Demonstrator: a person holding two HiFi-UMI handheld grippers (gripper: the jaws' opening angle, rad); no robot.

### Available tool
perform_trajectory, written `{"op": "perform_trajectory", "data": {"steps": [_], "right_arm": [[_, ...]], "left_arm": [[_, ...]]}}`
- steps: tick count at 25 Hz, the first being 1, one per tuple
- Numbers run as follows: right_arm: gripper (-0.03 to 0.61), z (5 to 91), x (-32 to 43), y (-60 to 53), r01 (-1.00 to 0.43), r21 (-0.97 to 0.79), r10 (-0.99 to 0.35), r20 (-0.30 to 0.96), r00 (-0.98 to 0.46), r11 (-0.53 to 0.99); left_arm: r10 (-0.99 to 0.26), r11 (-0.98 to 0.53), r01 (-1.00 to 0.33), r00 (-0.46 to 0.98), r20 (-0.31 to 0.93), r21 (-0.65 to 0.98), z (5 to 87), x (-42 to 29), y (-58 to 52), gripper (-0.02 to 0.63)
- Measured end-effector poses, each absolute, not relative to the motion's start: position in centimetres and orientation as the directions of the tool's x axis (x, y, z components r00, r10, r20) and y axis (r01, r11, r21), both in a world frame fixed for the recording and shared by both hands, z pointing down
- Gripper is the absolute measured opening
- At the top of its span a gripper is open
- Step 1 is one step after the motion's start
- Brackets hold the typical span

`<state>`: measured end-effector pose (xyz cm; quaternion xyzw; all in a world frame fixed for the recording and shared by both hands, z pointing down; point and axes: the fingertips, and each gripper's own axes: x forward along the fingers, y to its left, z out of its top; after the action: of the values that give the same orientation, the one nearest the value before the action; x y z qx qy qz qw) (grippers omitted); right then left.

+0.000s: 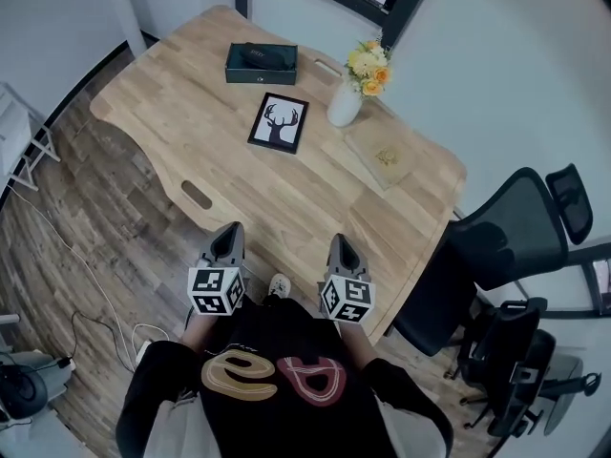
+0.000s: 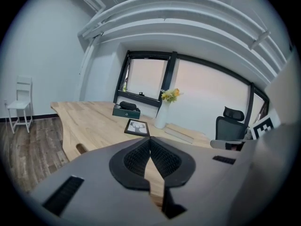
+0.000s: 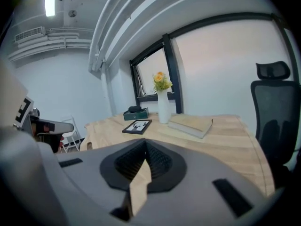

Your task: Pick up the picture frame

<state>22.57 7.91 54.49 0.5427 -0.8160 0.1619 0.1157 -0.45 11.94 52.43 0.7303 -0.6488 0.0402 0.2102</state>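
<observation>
The picture frame (image 1: 279, 122) is black with a white deer-head print and lies flat near the middle of the wooden table (image 1: 229, 175). It also shows in the left gripper view, picture frame (image 2: 137, 127), and in the right gripper view, picture frame (image 3: 137, 126). My left gripper (image 1: 229, 238) and right gripper (image 1: 341, 245) hover at the table's near edge, side by side and well short of the frame. Both are shut with nothing between their jaws.
A dark green box (image 1: 261, 63) sits at the far side of the table. A white vase of yellow flowers (image 1: 347, 100) and a tan book (image 1: 380, 154) stand right of the frame. Black office chairs (image 1: 506, 246) crowd the right side. A white chair (image 2: 19, 106) stands by the left wall.
</observation>
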Motion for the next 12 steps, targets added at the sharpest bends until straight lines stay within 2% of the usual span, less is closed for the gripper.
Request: {"op": "perform_trajectory", "data": {"steps": [8,12], "right_arm": [[0.011,54.0,21.8,6.7,-0.921,-0.152,-0.852,0.351,-0.390,0.359],[0.011,53.8,21.1,6.0,-0.932,-0.154,-0.863,0.353,-0.362,0.328]], "left_arm": [[-0.919,-0.089,-0.956,0.187,0.347,0.279,53.0,0.2,9.2,0.017],[-0.916,-0.150,-0.962,0.222,0.333,0.229,52.4,-0.1,7.3,0.017]]}}
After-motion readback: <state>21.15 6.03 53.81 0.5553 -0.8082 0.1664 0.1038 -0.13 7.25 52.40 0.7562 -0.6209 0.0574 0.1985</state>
